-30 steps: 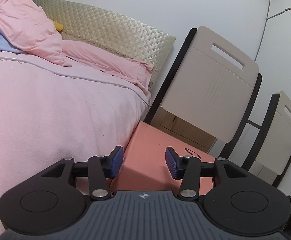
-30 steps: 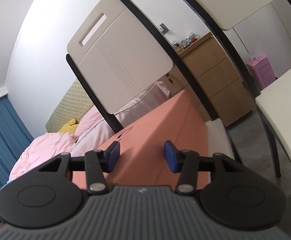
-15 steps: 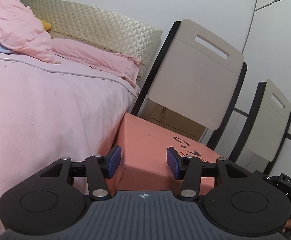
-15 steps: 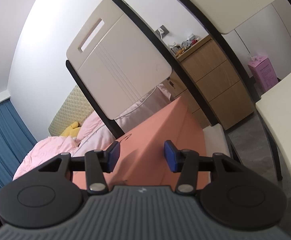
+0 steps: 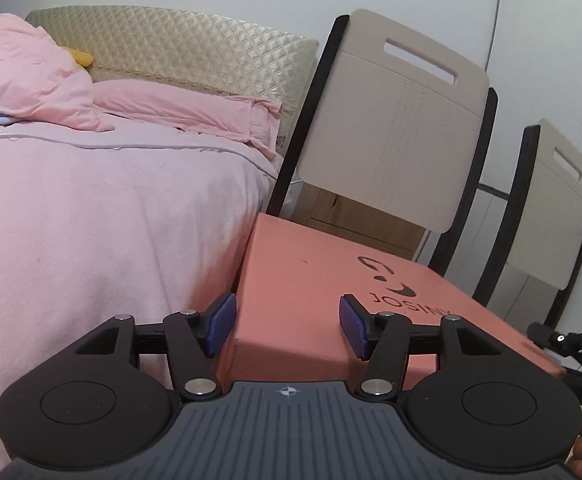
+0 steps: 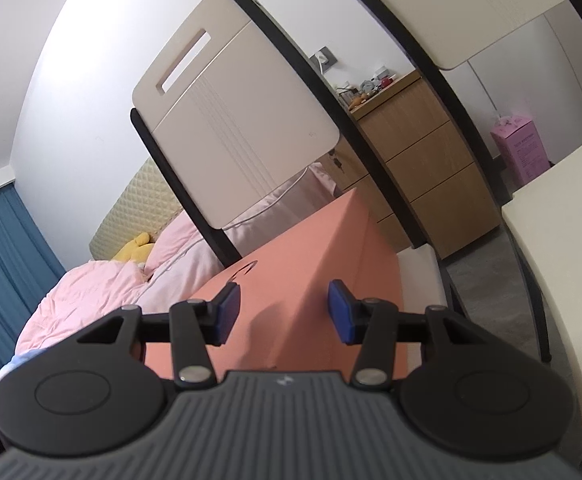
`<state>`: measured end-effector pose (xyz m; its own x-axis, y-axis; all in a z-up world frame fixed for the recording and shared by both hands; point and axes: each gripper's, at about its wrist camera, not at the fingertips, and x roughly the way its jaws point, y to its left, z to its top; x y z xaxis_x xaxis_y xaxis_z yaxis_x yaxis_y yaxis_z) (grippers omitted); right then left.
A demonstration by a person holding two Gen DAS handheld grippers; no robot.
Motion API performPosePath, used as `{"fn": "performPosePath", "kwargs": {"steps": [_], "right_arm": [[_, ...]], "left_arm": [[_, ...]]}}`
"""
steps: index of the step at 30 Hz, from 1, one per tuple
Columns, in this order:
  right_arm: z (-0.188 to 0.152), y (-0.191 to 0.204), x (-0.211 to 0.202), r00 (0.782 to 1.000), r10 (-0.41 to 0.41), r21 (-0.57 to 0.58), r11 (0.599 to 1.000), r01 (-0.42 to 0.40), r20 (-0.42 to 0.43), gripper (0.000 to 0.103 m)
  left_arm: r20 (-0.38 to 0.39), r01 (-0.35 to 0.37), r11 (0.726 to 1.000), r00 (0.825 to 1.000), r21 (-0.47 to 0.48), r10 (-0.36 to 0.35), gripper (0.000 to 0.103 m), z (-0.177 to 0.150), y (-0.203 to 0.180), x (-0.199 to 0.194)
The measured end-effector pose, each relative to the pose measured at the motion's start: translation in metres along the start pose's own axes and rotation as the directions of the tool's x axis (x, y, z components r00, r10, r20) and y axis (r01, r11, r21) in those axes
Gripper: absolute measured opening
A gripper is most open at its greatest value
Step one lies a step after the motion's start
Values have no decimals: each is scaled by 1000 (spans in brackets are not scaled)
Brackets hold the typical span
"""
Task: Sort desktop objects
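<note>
A large salmon-pink box with dark lettering on its lid sits on a chair seat beside the bed. It also shows in the right wrist view. My left gripper is open and empty, just above the box's near left corner. My right gripper is open and empty, over the box's near right end. The right gripper's black body shows at the right edge of the left wrist view.
A bed with pink bedding lies left of the box. Two beige chair backs stand behind it. A wooden drawer cabinet, a pink carton and a white table edge are at the right.
The left gripper's view has swung right and drawn in over the box, showing more of the lid lettering. The right gripper has shifted slightly. Both grippers stay open.
</note>
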<state>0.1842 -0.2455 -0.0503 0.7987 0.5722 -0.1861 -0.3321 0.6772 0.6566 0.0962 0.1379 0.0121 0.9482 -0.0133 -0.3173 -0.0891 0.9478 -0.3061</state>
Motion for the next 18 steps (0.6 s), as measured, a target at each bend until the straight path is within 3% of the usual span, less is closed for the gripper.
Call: {"fn": "performPosePath", "kwargs": {"steps": [2,10,18], "right_arm": [[-1,0,1,1000,-11,-9,1000,11,-1,50],[-7,1,6,999,-54,-45,998,53,-7,50],[-12,2,9,997,-77,-78,994,77,-6,45]], "left_arm": [[-13,10,1000,1000,-16,-10,61,3,5,7],[-83,-13,998,996,64,18,62,0,1,25],[-70,-20,993,997,120,29,65,-5,-3,28]]}}
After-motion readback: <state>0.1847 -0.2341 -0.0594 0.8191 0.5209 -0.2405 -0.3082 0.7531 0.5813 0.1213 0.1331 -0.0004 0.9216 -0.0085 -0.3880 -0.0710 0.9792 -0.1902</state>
